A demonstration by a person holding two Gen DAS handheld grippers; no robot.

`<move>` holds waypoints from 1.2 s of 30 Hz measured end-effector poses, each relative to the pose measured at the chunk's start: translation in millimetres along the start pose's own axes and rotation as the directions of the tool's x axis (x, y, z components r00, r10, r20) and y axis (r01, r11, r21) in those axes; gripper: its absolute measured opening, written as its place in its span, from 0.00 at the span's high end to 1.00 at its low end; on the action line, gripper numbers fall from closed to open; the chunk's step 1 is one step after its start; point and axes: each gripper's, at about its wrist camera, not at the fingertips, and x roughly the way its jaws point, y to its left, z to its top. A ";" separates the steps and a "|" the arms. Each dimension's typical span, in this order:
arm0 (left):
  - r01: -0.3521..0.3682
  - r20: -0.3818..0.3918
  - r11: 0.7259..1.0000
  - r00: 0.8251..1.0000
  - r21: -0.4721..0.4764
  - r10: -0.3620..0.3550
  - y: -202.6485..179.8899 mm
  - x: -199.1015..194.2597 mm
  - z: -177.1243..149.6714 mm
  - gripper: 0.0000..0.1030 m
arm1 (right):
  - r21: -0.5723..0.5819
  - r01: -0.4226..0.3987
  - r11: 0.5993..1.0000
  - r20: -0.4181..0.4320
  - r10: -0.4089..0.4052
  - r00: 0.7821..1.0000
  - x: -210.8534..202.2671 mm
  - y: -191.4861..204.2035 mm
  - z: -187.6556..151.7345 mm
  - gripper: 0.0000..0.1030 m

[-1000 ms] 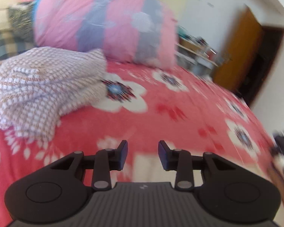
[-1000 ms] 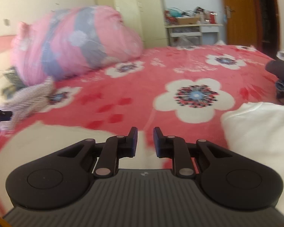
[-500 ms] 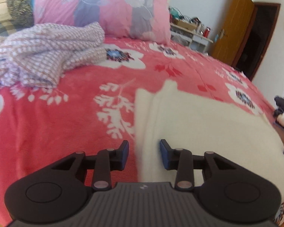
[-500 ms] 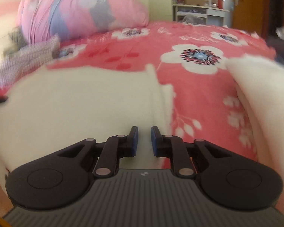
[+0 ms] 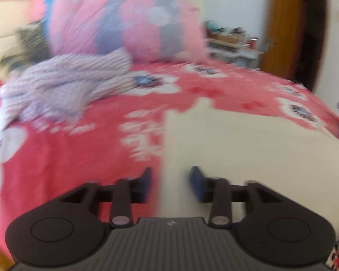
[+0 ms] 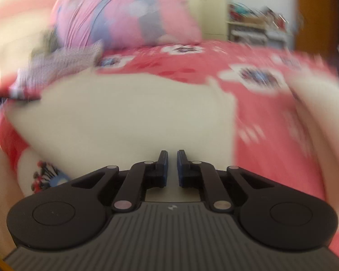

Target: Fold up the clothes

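— Looking along the left gripper (image 5: 170,181), what do you see?
— Its jaws are spread wide with nothing between them, hanging over the left edge of a flat cream-white cloth garment (image 5: 248,149) spread on the red bed cover with white flowers (image 5: 79,149).
— And the right gripper (image 6: 172,168)?
— Jaws nearly pressed together, a thin gap showing. They sit at the near edge of that same cream garment (image 6: 128,117); blur hides whether any cloth is pinched.
— Anything else on the bed?
— A crumpled lilac-and-white patterned garment (image 5: 63,85) lies well to the left, against a big pink and grey-blue floral quilt bundle (image 5: 124,22). Another pale cloth mass (image 6: 323,122) lies at the right.
— Beyond the bed?
— A brown wooden door (image 5: 280,33) and a cluttered white shelf (image 5: 232,45), both blurred.
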 end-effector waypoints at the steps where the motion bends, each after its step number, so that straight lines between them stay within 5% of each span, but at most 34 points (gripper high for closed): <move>1: 0.004 0.008 1.000 1.000 -0.024 -0.003 4.0 -6.1 1.8 0.54 | 0.015 0.054 0.998 0.008 -0.054 0.999 -9.9 -5.4 2.8 0.97; 5: -0.023 0.077 1.000 0.997 -0.019 0.024 -3.6 -31.1 10.7 0.57 | 0.004 0.190 0.982 0.045 -0.190 0.981 -38.8 -14.4 11.5 0.94; 7: -0.025 0.130 1.000 0.991 0.008 0.023 -16.9 -43.1 16.7 0.57 | 0.028 0.147 0.989 0.094 -0.149 0.984 -45.8 -7.8 17.3 0.94; 10: 0.054 0.176 0.995 0.982 0.087 -0.069 -49.7 -48.3 24.3 0.53 | 0.020 0.053 0.998 0.160 -0.056 0.986 -43.8 8.7 25.5 0.93; 13: 0.118 0.122 0.982 0.983 0.148 -0.136 -82.6 -27.3 22.4 0.53 | 0.007 -0.066 0.998 0.156 0.064 0.986 -16.6 28.4 31.6 0.93; 16: 0.146 -0.016 0.979 0.989 0.139 -0.146 -95.3 12.4 13.5 0.53 | 0.039 -0.172 0.984 0.101 0.168 0.981 14.8 39.1 29.1 0.93; 23: -0.070 -0.004 0.996 0.997 0.050 0.071 -44.9 15.9 38.1 0.54 | 0.238 -0.044 0.970 0.076 0.027 0.997 -1.8 -42.7 9.7 1.00; 27: 0.016 0.056 0.998 0.998 0.057 -0.019 -61.5 8.6 71.0 0.52 | 0.217 -0.025 0.976 0.098 0.003 0.995 -3.6 -52.5 28.1 0.95; 30: 0.126 -0.055 0.987 0.991 0.104 -0.120 -99.0 42.1 87.0 0.48 | 0.097 -0.109 0.989 0.119 0.098 0.988 17.6 -28.9 54.0 0.95; 32: 0.144 -0.172 0.983 0.977 0.111 -0.124 -119.0 78.0 91.4 0.48 | 0.022 -0.183 0.983 0.082 0.181 0.980 45.9 -12.2 74.5 0.95; 36: 0.046 -0.266 0.998 0.964 0.047 -0.032 -104.8 140.2 93.6 0.60 | 0.067 -0.299 0.952 -0.061 0.303 0.951 113.9 -20.8 101.2 0.95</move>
